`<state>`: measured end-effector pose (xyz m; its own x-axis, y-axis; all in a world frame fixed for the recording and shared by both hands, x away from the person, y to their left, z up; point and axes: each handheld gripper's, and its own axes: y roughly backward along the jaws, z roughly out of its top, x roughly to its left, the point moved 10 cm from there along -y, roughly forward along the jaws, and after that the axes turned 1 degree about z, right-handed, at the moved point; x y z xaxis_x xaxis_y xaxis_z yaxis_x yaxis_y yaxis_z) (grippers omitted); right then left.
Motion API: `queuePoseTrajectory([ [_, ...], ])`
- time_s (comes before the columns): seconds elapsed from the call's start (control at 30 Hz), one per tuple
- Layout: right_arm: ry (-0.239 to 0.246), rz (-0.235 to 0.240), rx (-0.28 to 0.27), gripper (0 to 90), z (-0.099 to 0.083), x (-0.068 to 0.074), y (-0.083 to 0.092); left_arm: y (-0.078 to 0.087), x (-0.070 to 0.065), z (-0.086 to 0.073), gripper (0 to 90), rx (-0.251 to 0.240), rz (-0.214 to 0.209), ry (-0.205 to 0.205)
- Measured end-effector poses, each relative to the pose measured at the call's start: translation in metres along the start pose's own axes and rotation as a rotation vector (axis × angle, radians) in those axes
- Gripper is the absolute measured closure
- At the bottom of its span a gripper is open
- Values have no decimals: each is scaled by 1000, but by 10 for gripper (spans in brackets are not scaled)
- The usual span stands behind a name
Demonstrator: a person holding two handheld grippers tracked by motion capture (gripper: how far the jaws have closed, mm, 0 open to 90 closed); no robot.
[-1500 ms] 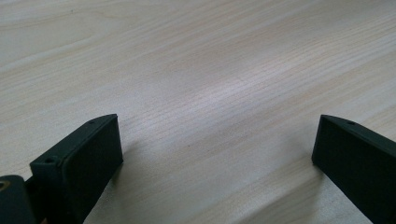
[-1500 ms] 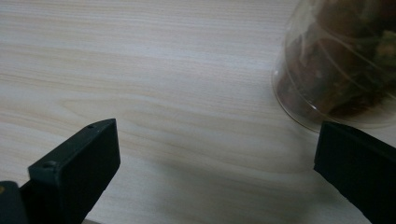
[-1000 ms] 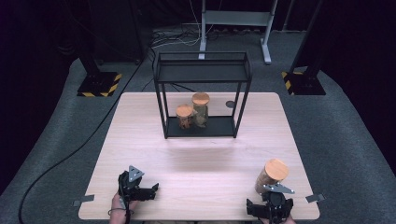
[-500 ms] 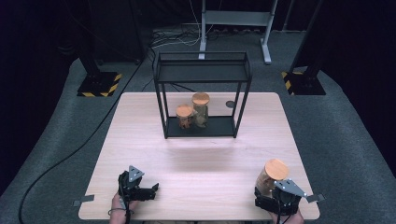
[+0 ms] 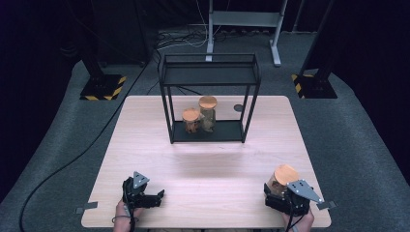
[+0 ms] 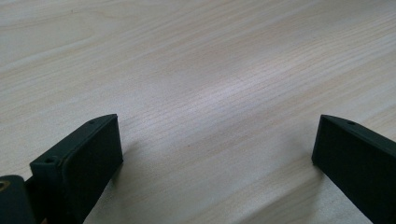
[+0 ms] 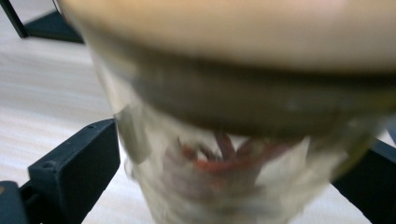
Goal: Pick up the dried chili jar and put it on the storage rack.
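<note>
While the left gripper (image 5: 155, 195) rests with jaws released, the right gripper (image 5: 275, 191) jaws flank a cork-lidded jar (image 5: 283, 180), contact unclear.

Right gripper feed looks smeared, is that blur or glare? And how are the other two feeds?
Right gripper view: blur, the jar sits too close and smears between the jaws. Left gripper view: sharp wood grain on the table, soft jaw shadows. High view: table evenly lit, surroundings dark, no glare.

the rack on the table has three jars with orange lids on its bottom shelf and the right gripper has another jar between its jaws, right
Not quite: the high view shows two jars, a short jar and a tall jar, on the rack bottom shelf. The right gripper does have another jar between its jaws.
</note>
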<state>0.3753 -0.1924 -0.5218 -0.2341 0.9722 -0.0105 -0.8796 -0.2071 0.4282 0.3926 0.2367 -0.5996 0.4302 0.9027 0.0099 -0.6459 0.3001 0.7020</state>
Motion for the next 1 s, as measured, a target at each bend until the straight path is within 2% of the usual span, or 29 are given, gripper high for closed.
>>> queuePoseTrajectory([
  [0.27, 22, 9, -100, 0, 18, 1, 2, 0, 0, 0, 8, 0, 0, 0],
  [0.47, 34, 19, -137, 0, 24, 2, 1, 0, 0, 0, 8, 0, 0, 0],
  [0.67, 30, 4, -170, 0, 27, 2, 2, 0, 0, 0, 8, 0, 0, 0],
  [0.8, 15, -14, -200, 93, 28, -1, 6, 0, 0, 0, 8, 0, 0, 0],
  [1.0, -5, -14, -236, 195, 28, -3, 12, 0, 0, 0, 8, 0, 0, 0],
])
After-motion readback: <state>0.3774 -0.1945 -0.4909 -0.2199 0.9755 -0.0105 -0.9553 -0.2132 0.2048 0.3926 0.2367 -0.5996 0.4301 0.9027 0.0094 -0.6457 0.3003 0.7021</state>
